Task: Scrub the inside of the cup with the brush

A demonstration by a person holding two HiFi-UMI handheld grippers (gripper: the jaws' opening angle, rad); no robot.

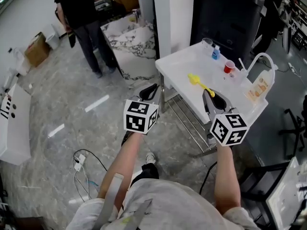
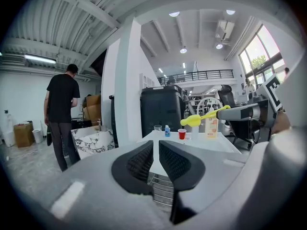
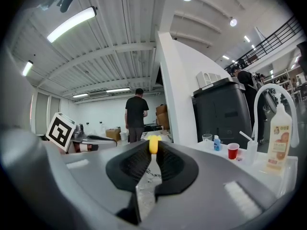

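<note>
A red cup [image 1: 229,67] stands upright on the white table [image 1: 182,66], out ahead of both grippers; it also shows as the red cup [image 2: 182,134] and the red cup [image 3: 233,150]. My right gripper [image 1: 209,96] is shut on the handle of a yellow brush [image 1: 197,82], whose head points over the table short of the cup. The handle's end [image 3: 154,144] sits between the jaw tips of the right gripper [image 3: 154,148]. My left gripper [image 1: 152,91] hovers off the table's left edge. The left gripper [image 2: 156,146] holds nothing, jaws a narrow slit apart. The brush [image 2: 194,120] crosses its view.
Behind the cup stand a small blue bottle [image 1: 216,53] and a clear glass [image 1: 206,43]; an orange soap bottle [image 1: 260,86] is at the right end. A black cabinet [image 1: 230,18], a white pillar [image 1: 168,13] and a marble block [image 1: 129,42] lie beyond. A person [image 1: 81,13] stands far left.
</note>
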